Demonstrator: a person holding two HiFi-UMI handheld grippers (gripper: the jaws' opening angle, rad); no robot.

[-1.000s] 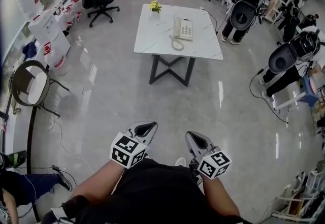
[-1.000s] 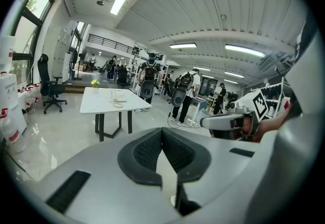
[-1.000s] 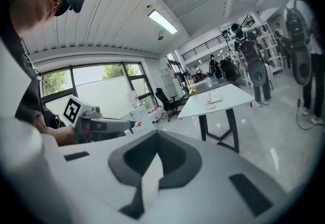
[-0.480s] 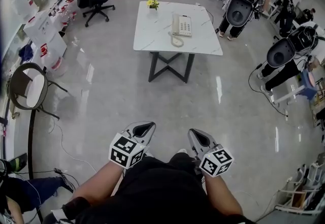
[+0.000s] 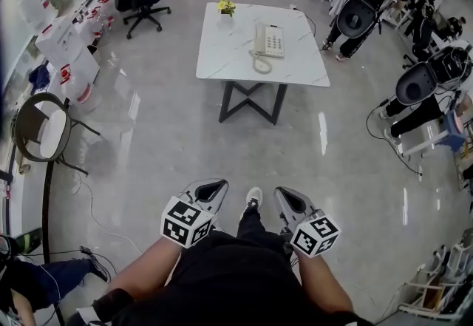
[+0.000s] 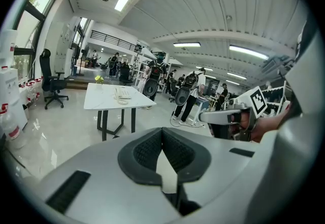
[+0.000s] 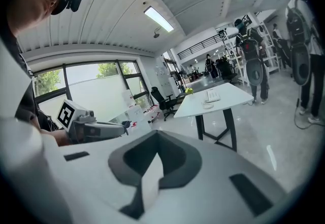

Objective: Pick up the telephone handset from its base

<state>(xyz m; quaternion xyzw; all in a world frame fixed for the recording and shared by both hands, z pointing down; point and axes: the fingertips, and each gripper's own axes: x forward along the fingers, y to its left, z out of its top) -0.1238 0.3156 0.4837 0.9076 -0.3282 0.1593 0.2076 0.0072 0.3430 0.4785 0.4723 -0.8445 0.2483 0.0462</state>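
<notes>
Head view puts the telephone handset (image 5: 259,39) on its base (image 5: 271,42) on the white counter (image 5: 222,51), well apart from both hand-held grippers, which hang at the person's waist on the counter's near side. Jaws of the left hand-held gripper (image 5: 210,189) and the right hand-held gripper (image 5: 287,199) are pressed together, holding nothing. Handset is cream, its coiled cord (image 5: 259,64) looped toward the counter's near edge. One handset, one base, one counter, two hand-held grippers
</notes>
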